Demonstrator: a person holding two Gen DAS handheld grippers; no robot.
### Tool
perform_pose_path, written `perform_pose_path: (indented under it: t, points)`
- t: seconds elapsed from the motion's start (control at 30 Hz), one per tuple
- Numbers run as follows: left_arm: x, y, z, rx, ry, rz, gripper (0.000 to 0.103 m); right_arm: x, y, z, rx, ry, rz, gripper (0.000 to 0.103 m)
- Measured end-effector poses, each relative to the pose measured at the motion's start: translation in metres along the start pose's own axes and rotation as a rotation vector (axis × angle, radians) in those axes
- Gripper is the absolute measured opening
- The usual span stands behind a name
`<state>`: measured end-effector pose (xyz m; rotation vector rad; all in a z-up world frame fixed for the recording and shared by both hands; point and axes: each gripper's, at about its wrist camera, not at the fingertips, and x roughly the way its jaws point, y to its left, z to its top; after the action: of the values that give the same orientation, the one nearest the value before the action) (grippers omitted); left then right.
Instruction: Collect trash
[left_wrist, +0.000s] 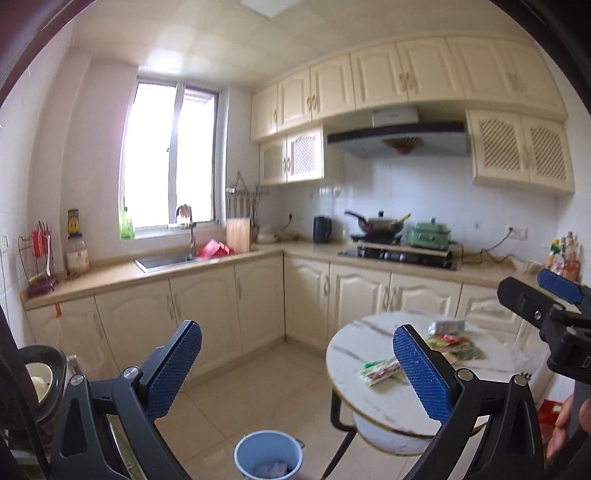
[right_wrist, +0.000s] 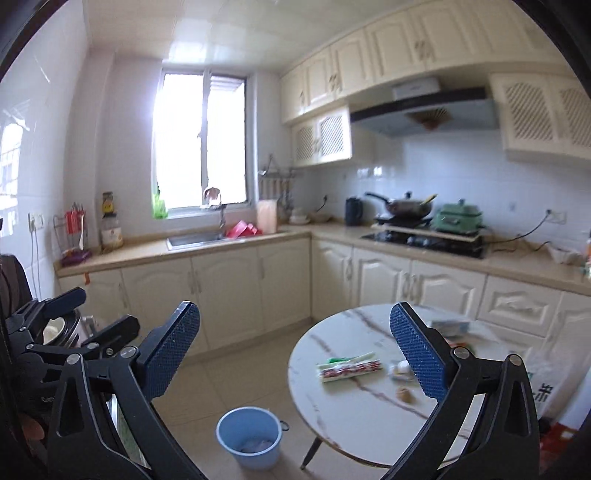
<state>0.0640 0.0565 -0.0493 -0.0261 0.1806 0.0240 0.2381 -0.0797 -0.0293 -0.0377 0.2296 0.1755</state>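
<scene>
Left wrist view shows both grippers raised level with jaws spread wide and empty, the left gripper (left_wrist: 297, 363) framing the blue bucket (left_wrist: 268, 458) on the floor near the round marble surface (left_wrist: 354, 354), the right gripper (left_wrist: 554, 295) at the far right edge. I judge the task at its start or between pickups: snack wrappers, among them a red-and-white wrapper (right_wrist: 349, 370) and a green-and-red packet (left_wrist: 456, 345), lie on the surface with a crumpled scrap (right_wrist: 400, 369), so the next move calls for lowering one gripper onto a wrapper, closing, then carrying it left to the bucket, which already holds some scraps. Wrapper print is too blurred to read; only a partial dark character shows on a white bag (right_wrist: 541, 384) right of the table.
</scene>
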Motion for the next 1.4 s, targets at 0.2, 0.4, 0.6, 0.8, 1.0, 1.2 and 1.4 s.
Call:
perform_pose_path:
  t: [0.2,0.4,0.6,0.8,1.0,1.2,1.4]
  points:
    - [-0.055,-0.013,-0.023,-0.025,-0.090,-0.013,0.102,-0.058,-0.014,0.021,-0.005,-0.076,-0.060,0.103]
    - [-0.093,-0.020,-0.058,-0.016,-0.099,-0.020,0.102,-0.086,-0.021,0.028,-0.007,-0.104,-0.094,0.103]
    - [-0.121,-0.014,-0.055,-0.012,-0.092,-0.014,0.102,-0.082,-0.023,0.025,-0.002,-0.091,-0.101,0.103]
    - [-0.119,-0.012,-0.033,-0.017,-0.079,-0.007,0.102,-0.076,-0.021,0.019,0.001,-0.076,-0.101,0.103]
    - [-0.106,-0.016,-0.011,-0.012,-0.071,-0.006,0.102,-0.074,-0.021,0.016,0.001,-0.070,-0.102,0.103]
    - [-0.098,-0.016,0.000,-0.011,-0.063,-0.008,0.102,-0.070,-0.027,0.014,0.007,-0.060,-0.110,0.103]
    - [-0.093,-0.018,0.006,-0.008,-0.057,-0.013,0.102,-0.067,-0.030,0.012,0.012,-0.052,-0.117,0.103]
